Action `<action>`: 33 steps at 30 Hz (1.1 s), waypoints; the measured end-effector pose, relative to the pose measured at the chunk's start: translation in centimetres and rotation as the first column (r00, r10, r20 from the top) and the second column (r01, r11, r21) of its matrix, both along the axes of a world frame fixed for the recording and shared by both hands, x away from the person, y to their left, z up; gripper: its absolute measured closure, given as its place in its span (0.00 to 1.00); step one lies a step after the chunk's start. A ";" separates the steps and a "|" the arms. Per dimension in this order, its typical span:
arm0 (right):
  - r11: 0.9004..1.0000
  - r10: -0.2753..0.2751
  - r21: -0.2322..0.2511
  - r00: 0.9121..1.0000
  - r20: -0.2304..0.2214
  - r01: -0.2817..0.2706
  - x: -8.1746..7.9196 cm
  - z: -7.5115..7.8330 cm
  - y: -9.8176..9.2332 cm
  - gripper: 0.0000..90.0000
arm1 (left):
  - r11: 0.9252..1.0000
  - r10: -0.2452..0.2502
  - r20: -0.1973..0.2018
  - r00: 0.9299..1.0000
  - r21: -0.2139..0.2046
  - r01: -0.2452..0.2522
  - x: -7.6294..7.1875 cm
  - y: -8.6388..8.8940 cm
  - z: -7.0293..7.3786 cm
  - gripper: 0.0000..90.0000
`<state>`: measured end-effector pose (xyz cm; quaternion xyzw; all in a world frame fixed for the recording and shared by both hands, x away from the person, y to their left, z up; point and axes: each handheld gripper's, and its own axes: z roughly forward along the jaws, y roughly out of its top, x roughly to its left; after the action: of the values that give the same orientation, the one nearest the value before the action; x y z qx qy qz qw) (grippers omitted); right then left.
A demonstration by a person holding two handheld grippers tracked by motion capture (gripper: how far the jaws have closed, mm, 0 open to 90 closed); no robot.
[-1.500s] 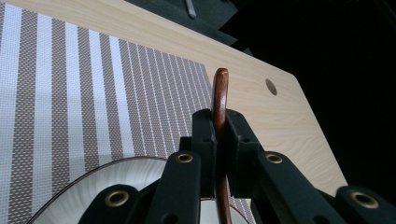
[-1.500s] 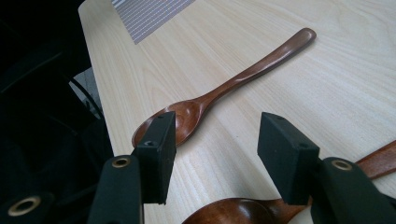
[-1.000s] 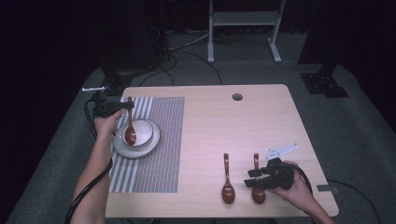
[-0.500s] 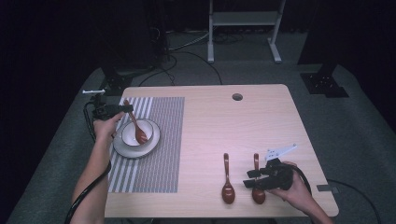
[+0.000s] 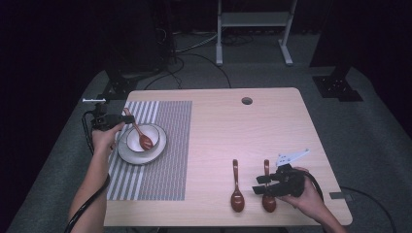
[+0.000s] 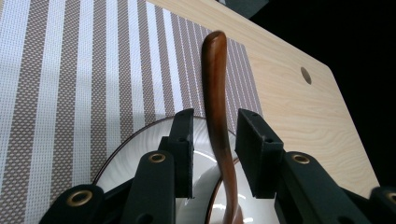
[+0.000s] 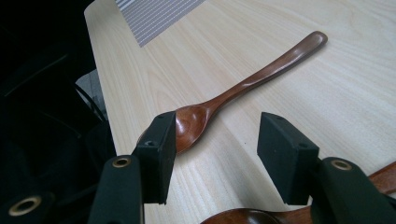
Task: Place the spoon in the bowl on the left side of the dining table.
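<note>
A white bowl (image 5: 130, 154) stands on a striped placemat (image 5: 160, 165) at the table's left. A brown wooden spoon (image 5: 142, 138) lies with its head in the bowl and its handle slanting up to the left. My left gripper (image 5: 124, 118) straddles that handle. In the left gripper view the jaws (image 6: 215, 116) have just been opening, and the handle (image 6: 215, 60) stands between them with a gap on each side. Near the front edge my right gripper (image 5: 258, 185) hovers open over the head of a second spoon (image 5: 266, 171). A third spoon (image 5: 236, 190) lies to its left, and it is the spoon (image 7: 233, 93) beyond the right gripper (image 7: 219, 123).
The bowl's rim (image 6: 135, 142) sits just under the left jaws. A round hole (image 5: 247, 101) marks the table's far side. Bare wood spans the middle and the right. A metal stand (image 5: 252, 29) and cables are on the floor beyond the table.
The spoon's head has shifted a little to the right and settled in the bowl. The left hand has barely moved, and the right gripper has kept still.
</note>
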<state>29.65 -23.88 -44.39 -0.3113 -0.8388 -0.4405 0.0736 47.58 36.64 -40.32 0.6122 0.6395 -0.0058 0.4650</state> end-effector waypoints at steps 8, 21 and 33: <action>1.000 -0.009 0.002 1.000 0.006 0.009 0.1 0.4 -0.3 0.51 | 1.000 -0.009 0.011 1.000 0.016 0.009 -1.5 0.2 0.2 0.72; 0.999 -0.040 -0.016 0.999 0.019 0.040 0.4 0.8 -1.1 0.49 | 0.998 -0.041 0.034 0.999 0.047 0.039 -4.1 0.3 1.1 0.66; 0.997 -0.072 -0.010 0.997 0.039 0.072 0.6 1.4 -1.6 0.46 | 0.995 -0.058 0.055 0.997 0.088 0.053 -6.2 -0.2 2.1 0.56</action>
<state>30.26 -25.51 -42.99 -0.3331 -0.8307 -0.4443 0.0396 41.42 36.48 -38.22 0.6491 0.6085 0.0267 0.4556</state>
